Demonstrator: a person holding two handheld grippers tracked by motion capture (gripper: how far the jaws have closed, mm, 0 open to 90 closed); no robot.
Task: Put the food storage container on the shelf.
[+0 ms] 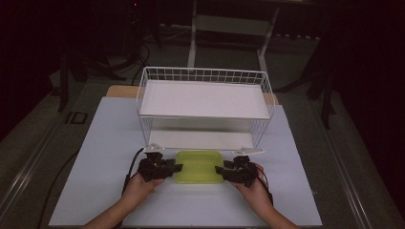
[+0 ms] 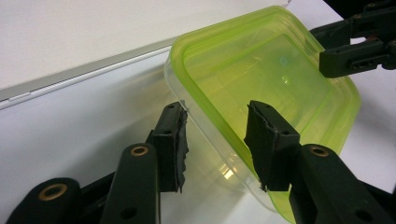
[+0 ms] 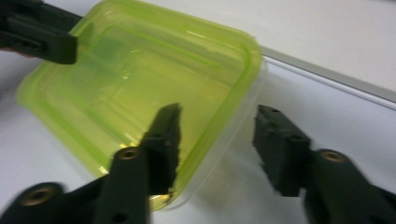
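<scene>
My jaws straddle opposite rims of the translucent green-lidded plastic container, left gripper and right gripper both gaping, not yet pinching. It sits on the white table before the white wire shelf rack; gripping and lifting remain.

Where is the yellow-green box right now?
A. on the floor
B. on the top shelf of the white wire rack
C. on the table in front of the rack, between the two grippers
C: the yellow-green box lies on the table before the white wire rack, with the left gripper and right gripper at its two ends.
</scene>
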